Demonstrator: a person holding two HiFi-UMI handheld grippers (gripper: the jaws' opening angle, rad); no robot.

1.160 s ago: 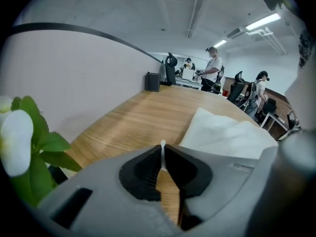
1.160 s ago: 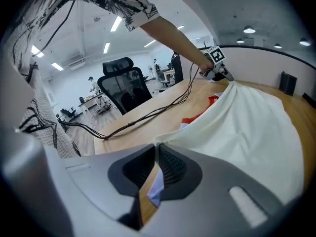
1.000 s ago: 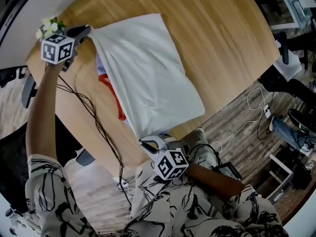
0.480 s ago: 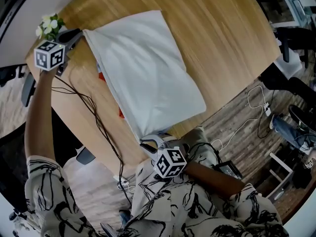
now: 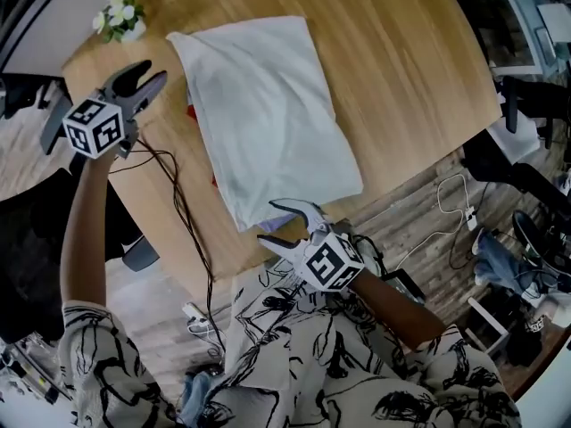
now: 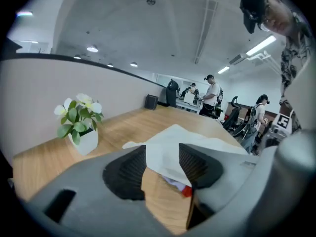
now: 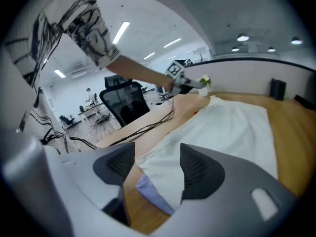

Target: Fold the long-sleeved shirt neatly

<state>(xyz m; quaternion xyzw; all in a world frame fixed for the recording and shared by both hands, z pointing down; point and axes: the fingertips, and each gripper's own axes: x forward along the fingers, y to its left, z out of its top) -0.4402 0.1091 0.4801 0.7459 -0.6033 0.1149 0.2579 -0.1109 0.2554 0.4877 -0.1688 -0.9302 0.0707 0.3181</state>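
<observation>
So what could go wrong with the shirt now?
1. The folded white long-sleeved shirt lies with one corner near the edge of the wooden table, so a bump might slide it off.
2. A red bit and a lilac bit poke out from under the fold, so it may not end up neat.
3. Black cables trail across the table beside the shirt; a tug might snag and rumple it.
</observation>
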